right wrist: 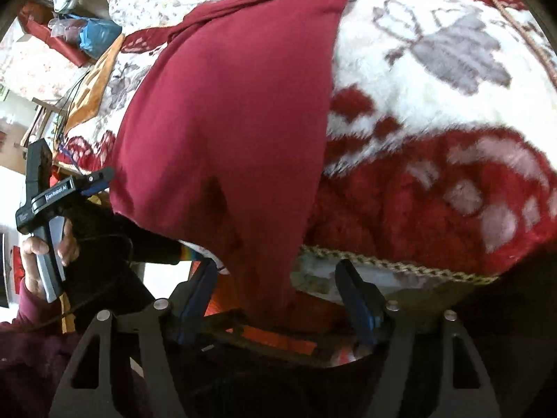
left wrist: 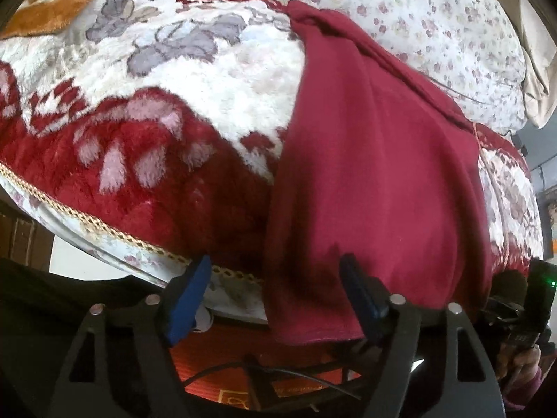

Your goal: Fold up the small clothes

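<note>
Plush blanket (left wrist: 209,111) under maroon garment (left wrist: 376,160); both grippers (left gripper (left wrist: 278,296), right gripper (right wrist: 278,299)) tilted downward, jaws spread.

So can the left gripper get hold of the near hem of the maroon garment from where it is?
Probably yes: the left gripper is open, with the maroon garment hanging unobstructed between its fingers.

I see a plush blanket (left wrist: 195,111) spread over the bed, white with grey flowers, deep red toward its near edge, trimmed with gold braid (left wrist: 87,223). Beyond it lies a white sheet with small purple flowers (left wrist: 435,17). An orange-brown cushion (left wrist: 62,0) sits at the far left corner. Below the bed edge I see an orange mat (left wrist: 222,372) crossed by a dark cable (left wrist: 296,376). From the right wrist view, a blue plastic bag (right wrist: 99,33) lies beside a red box (right wrist: 52,38).
</note>
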Demonstrator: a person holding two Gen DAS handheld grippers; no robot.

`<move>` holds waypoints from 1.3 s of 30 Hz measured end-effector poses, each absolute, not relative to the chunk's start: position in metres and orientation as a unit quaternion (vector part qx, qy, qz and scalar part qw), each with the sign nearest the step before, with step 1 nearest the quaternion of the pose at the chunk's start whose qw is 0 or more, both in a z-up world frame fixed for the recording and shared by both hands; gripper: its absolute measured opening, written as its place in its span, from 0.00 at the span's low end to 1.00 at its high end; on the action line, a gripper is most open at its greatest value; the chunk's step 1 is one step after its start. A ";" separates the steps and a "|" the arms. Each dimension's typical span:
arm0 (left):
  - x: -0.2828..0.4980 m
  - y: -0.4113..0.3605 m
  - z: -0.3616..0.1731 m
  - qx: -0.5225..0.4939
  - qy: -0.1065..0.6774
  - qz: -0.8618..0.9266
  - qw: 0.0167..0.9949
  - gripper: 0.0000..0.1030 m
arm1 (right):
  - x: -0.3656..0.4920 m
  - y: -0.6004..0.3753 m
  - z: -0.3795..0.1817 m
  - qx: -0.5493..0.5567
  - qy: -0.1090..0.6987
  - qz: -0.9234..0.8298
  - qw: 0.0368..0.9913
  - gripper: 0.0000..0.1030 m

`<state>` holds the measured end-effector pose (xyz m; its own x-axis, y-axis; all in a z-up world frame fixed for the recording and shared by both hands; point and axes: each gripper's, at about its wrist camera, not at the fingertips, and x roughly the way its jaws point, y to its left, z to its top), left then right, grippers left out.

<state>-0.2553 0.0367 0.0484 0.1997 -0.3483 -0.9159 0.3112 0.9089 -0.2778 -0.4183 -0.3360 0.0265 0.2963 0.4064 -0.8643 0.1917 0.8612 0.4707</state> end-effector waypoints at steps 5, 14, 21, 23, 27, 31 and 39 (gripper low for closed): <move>-0.262 0.025 0.042 0.015 0.605 -0.218 0.766 0.76 | -0.410 -0.331 0.032 0.243 0.574 0.061 0.780 0.74; -0.268 0.012 0.029 0.028 0.619 -0.236 0.749 0.50 | -0.405 -0.326 0.025 0.271 0.574 0.064 0.770 0.52; -0.269 0.011 0.063 -0.004 0.595 -0.286 0.751 0.10 | -0.398 -0.331 0.046 0.299 0.544 0.096 0.778 0.14; -0.266 0.012 0.079 -0.015 0.580 -0.297 0.759 0.10 | -0.395 -0.341 0.058 0.325 0.521 0.112 0.782 0.13; -0.243 0.014 0.118 -0.054 0.550 -0.311 0.773 0.10 | -0.385 -0.371 0.090 0.390 0.450 0.132 0.793 0.13; -0.213 0.004 0.149 -0.069 0.516 -0.322 0.791 0.10 | -0.358 -0.402 0.113 0.418 0.396 0.123 0.808 0.13; -0.127 -0.064 0.169 -0.059 0.465 -0.319 0.824 0.10 | -0.265 -0.462 0.125 0.437 0.370 0.079 0.816 0.13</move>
